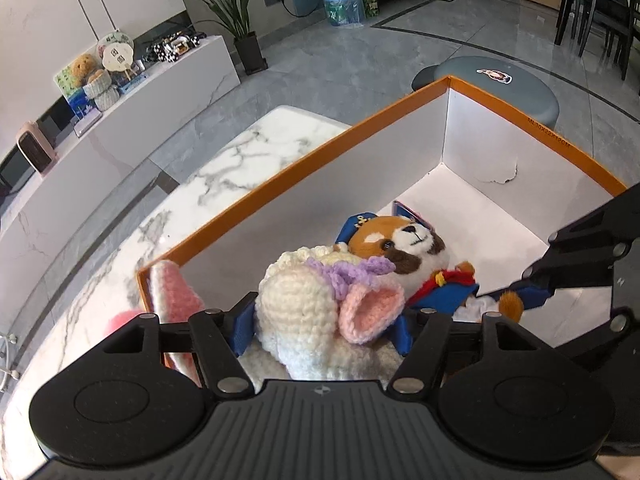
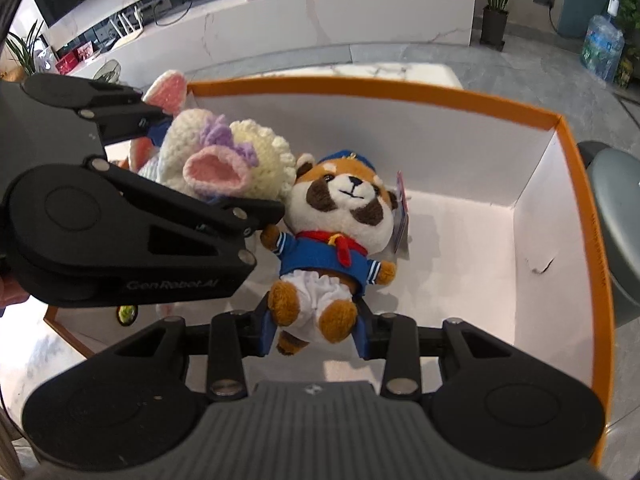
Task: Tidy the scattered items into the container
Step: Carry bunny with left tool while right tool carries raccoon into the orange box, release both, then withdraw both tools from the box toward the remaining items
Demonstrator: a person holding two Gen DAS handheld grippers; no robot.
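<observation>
An orange-rimmed box (image 1: 320, 148) (image 2: 360, 86) with white walls stands on the marble table (image 1: 240, 168). Over its near left corner my left gripper (image 1: 322, 330) (image 2: 216, 168) is shut on a cream crocheted bunny (image 1: 304, 312) (image 2: 200, 140) with pink ears and a purple bow; one ear hangs over the box wall. My right gripper (image 2: 316, 330) is shut on the legs of a plush red panda in a blue sailor suit (image 2: 340, 216) (image 1: 404, 248), which lies low inside the box beside the bunny. The right gripper's fingers (image 1: 576, 256) show at the right of the left wrist view.
A grey round stool (image 1: 500, 88) (image 2: 616, 200) stands behind the box. Something pink (image 1: 124, 320) and a small yellow-green item (image 2: 127, 314) lie on the table outside the box's left wall. The right half of the box floor is bare. A low white cabinet (image 1: 120, 120) runs along the wall.
</observation>
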